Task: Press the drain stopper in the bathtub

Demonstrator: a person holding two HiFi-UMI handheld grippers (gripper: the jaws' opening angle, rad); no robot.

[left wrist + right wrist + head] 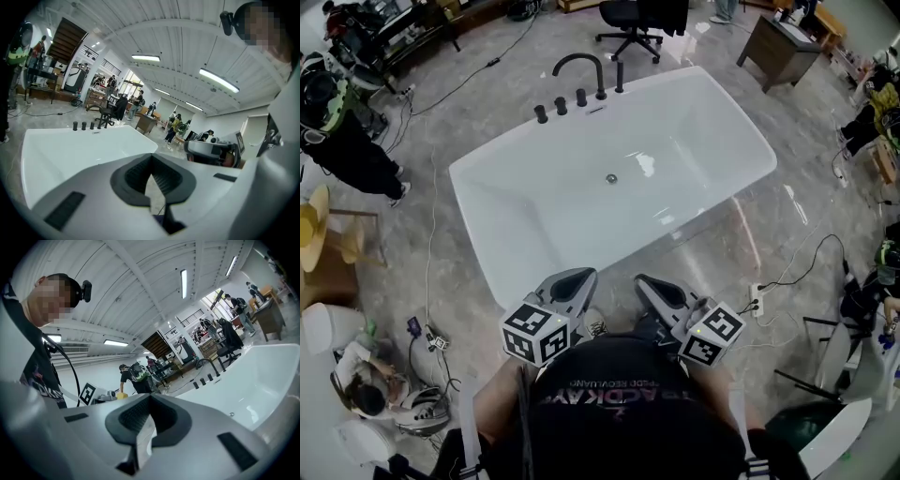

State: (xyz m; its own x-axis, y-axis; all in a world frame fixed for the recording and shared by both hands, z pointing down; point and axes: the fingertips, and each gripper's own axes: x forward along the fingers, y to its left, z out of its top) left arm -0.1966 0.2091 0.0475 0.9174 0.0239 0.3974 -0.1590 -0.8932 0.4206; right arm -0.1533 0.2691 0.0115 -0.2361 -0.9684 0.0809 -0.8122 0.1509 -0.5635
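The white freestanding bathtub (727, 105) lies slantwise on a grey stone-look floor (469, 122). The drain stopper (611, 178), a small round metal disc, sits in the middle of the tub floor, and nothing touches it. On the far rim stand a black arched faucet (579, 66) and a row of short black knobs (561, 106).

Both grippers are held close to the person's chest, on the near side of the tub and well apart from the stopper. The left gripper (584, 275) and the right gripper (641, 279) point toward the near rim, side by side with a gap between them. Each carries a cube with black-and-white square markers: the left cube (536, 334) and the right cube (712, 335).

In the left gripper view the left gripper (151, 158) has its jaws brought together at the tips. Only the hollow between the ribbed black pads stays clear, with floor showing through it, and nothing is held. The bathtub (70, 150) lies beyond it. The right gripper (150, 397) looks the same in its own view, with the tips meeting and nothing gripped. The tub (267, 376) and the tiny stopper (230, 414) lie past it to the right.

The person's black shirt (628, 412) has pale lettering across it, seen upside down and too blurred to read with certainty. No brand mark shows on the tub.

Beyond the tub stand a black office chair (630, 21) and a dark wooden desk (780, 49). A white power strip (757, 300) with cables lies on the floor to the right.
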